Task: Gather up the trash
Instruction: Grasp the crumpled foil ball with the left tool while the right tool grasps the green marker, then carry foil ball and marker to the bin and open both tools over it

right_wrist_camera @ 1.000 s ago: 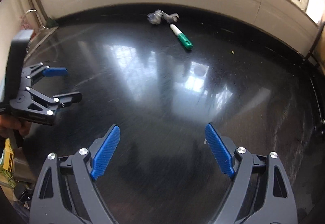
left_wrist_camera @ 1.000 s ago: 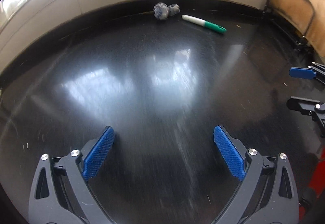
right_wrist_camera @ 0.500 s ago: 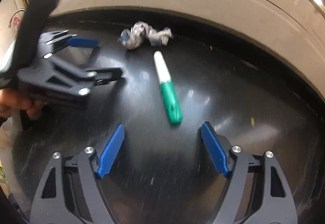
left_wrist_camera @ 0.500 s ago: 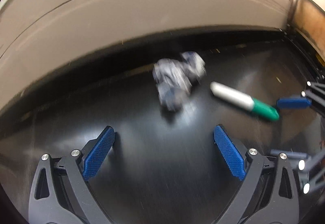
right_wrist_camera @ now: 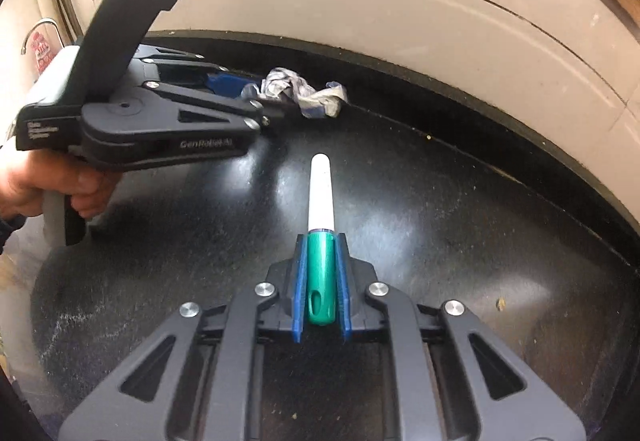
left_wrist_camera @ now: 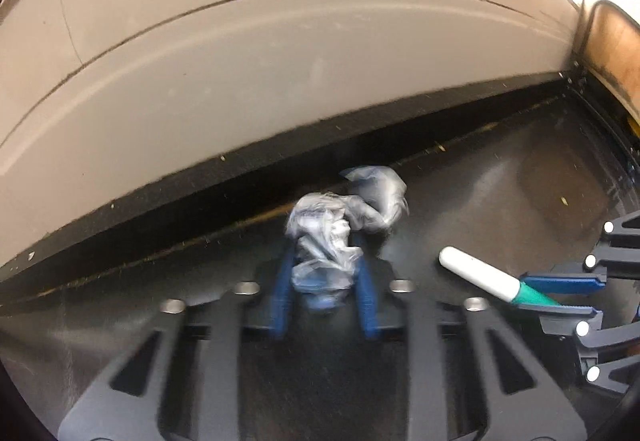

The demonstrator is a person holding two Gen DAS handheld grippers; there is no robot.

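Crumpled wrapper (left_wrist_camera: pixel 326 249) lies on the dark table (left_wrist_camera: pixel 500 201) near the back wall, and the left gripper (left_wrist_camera: pixel 324 295) is closed on its near end. To its right, the right gripper (right_wrist_camera: pixel 321 283) is clamped on the green cap of a white marker (right_wrist_camera: pixel 321 197), which points toward the wrapper.

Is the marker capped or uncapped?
Capped: the marker lies flat in the right tool, its green cap seated on the white barrel.
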